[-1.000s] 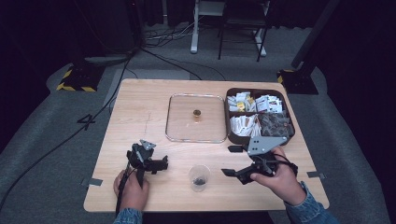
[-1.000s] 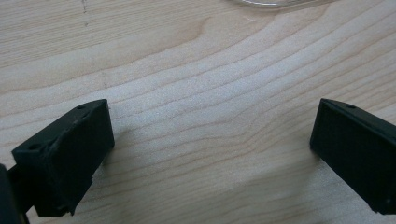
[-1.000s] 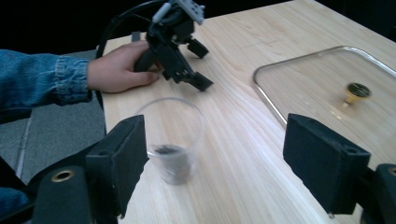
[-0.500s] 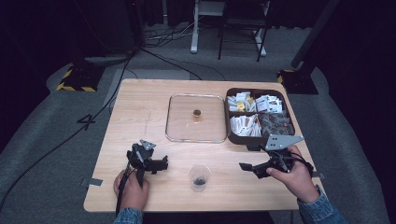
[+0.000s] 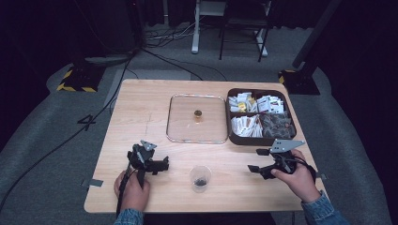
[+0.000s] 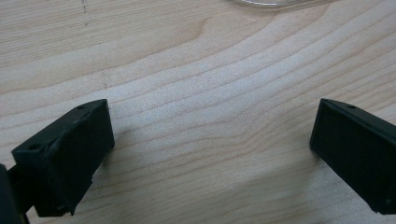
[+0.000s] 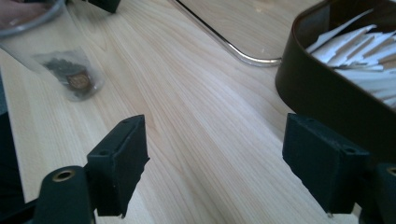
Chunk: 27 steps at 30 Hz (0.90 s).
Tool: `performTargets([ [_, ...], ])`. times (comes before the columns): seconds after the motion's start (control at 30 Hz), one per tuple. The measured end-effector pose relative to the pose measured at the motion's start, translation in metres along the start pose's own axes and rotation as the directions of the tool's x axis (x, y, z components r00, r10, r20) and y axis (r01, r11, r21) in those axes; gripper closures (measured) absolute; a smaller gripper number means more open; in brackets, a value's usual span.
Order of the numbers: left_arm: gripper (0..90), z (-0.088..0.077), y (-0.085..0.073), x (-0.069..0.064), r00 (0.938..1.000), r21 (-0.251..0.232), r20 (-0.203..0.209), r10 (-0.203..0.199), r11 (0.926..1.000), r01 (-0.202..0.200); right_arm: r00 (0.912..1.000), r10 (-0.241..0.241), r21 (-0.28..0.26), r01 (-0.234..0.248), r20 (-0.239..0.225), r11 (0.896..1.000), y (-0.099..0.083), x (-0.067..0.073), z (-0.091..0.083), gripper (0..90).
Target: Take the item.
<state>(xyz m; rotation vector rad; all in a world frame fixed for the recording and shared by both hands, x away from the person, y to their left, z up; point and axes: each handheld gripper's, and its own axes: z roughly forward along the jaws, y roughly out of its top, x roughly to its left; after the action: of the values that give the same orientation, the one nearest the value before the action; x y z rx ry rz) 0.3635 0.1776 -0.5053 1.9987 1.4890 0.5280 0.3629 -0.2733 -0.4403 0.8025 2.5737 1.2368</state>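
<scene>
A clear plastic cup with dark bits at its bottom stands near the table's front edge, between my two grippers. In the right gripper view the cup sits at the upper left, apart from the jaws. My left gripper rests low over the wood left of the cup, open, with bare tabletop between its jaws. My right gripper is open to the right of the cup, just in front of the dark box, and holds nothing.
A clear tray at mid-table holds one small amber item. To its right stands a dark compartmented box with several paper packets; its wall is close to my right jaw. The tray's rim lies farther off.
My right gripper has moved to the right, away from the cup and toward the table's right edge. The left gripper and the cup have stayed put.
</scene>
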Motion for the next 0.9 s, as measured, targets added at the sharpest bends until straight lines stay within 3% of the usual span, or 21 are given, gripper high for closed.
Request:
performTargets([
  [0.5, 0.0, 0.0, 0.0, 0.0, 1.0, 0.0, 0.0, 0.0, 1.0, 0.0, 0.9989, 0.038, 0.052, -0.039, 0.028, 0.998, -0.032, -0.004, 0.024, 19.9],
  [0.83, 0.0, 0.0, 0.0, 0.0, 1.0, 0.001, 0.0, 0.001, 1.0, -0.001, 0.9946, -0.017, 0.091, 0.008, 0.102, 0.996, -0.048, -0.004, 0.033, 17.2],
  [0.9, 0.0, 0.0, 0.0, 0.0, 1.0, 0.0, 0.0, 0.0, 1.0, 0.0, 0.9944, -0.01, 0.071, 0.003, 0.105, 0.997, -0.051, -0.004, 0.035, 14.5],
])
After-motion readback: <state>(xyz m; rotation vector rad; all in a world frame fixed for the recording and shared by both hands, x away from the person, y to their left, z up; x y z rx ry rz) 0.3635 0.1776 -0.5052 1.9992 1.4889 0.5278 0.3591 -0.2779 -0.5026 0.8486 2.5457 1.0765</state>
